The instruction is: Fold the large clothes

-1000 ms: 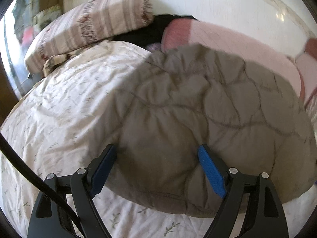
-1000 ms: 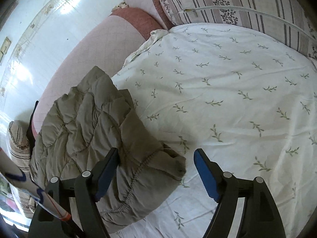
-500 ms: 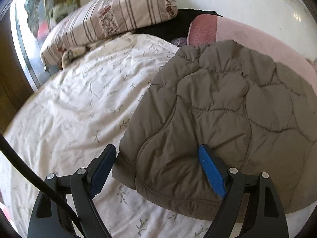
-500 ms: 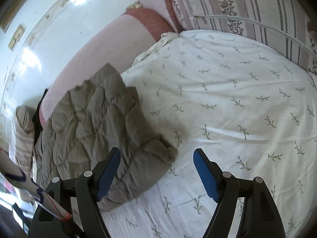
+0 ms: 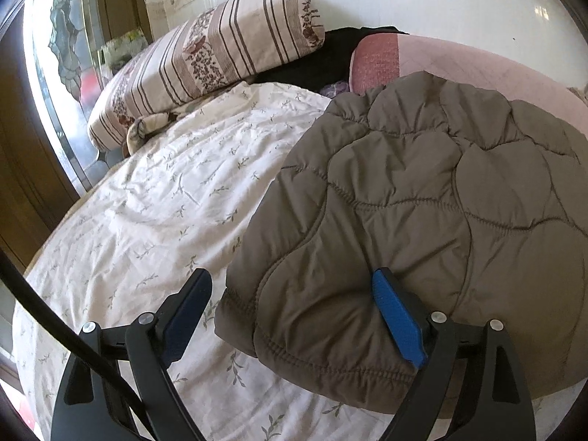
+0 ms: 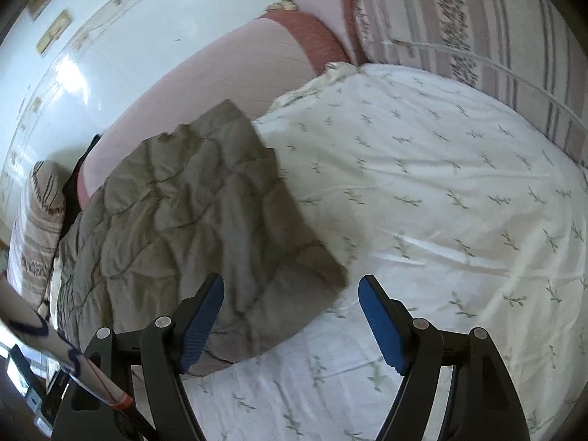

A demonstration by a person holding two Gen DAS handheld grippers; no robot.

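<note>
A grey-brown quilted jacket (image 5: 422, 213) lies folded on a white bedsheet with a leaf print (image 5: 154, 213). My left gripper (image 5: 290, 305) is open and empty, just above the jacket's near left corner. In the right wrist view the same jacket (image 6: 191, 228) lies left of centre. My right gripper (image 6: 290, 312) is open and empty over the jacket's near right corner and the sheet (image 6: 441, 202).
A striped pillow (image 5: 205, 58) lies at the left end of the bed, with a black garment (image 5: 319, 62) and a pink bolster (image 5: 459, 62) along the wall. Another striped pillow (image 6: 477, 18) lies at the right end. A glass door (image 5: 62, 55) stands at the left.
Both grippers have pulled back from the jacket and stayed open. The left view has swung left, showing more sheet and pillow. The jacket has not moved.
</note>
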